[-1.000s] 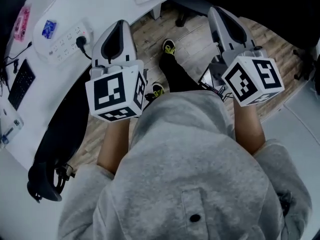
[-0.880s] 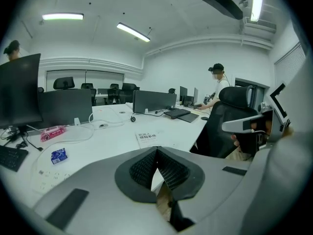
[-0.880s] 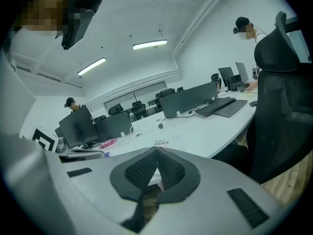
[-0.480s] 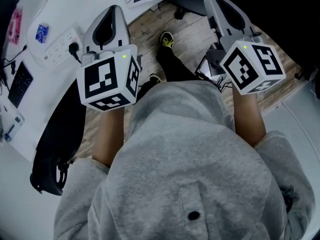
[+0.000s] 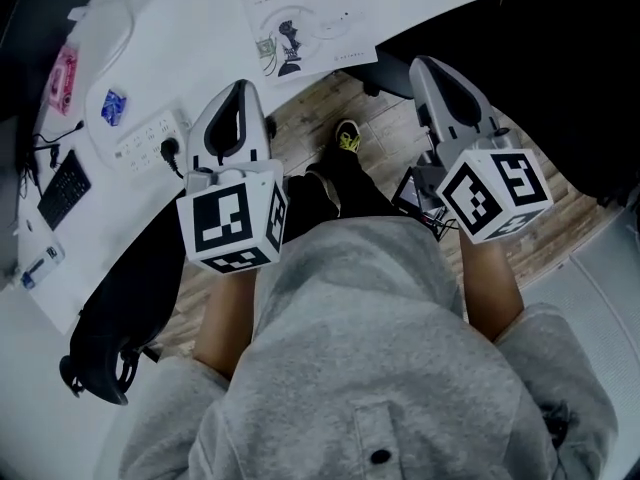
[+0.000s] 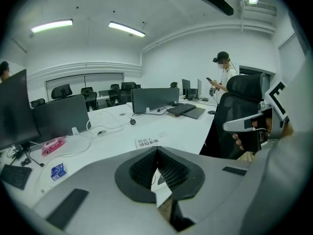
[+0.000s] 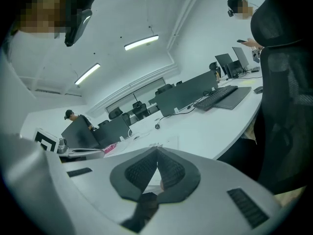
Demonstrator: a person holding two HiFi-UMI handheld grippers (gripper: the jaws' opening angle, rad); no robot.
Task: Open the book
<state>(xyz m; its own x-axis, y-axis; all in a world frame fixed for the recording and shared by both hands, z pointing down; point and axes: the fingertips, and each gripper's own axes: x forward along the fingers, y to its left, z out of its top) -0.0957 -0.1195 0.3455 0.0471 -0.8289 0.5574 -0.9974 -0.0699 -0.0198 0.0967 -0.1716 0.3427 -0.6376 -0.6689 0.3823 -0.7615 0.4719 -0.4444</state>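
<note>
The book (image 5: 300,18) lies closed on the white desk (image 5: 200,28), its white cover with dark print facing up. It shows small in the left gripper view as the book (image 6: 148,142) and in the right gripper view as the book (image 7: 164,143). My left gripper (image 5: 238,90) hovers at the desk's near edge, short of the book, jaws shut and empty. My right gripper (image 5: 424,64) is held over the floor to the right of the book, also shut with nothing in it. Both sets of pads (image 6: 157,166) meet at the tip.
A power strip (image 5: 150,140), a blue packet (image 5: 113,106), a pink item (image 5: 63,76) and a keyboard (image 5: 65,188) lie on the desk's left part. A black chair (image 5: 120,298) stands at left, another (image 5: 590,88) at right. A person (image 6: 225,75) stands far off.
Both grippers have shifted toward the desk, and the view has tilted so that more of the book's cover shows at the top. Both stay shut.
</note>
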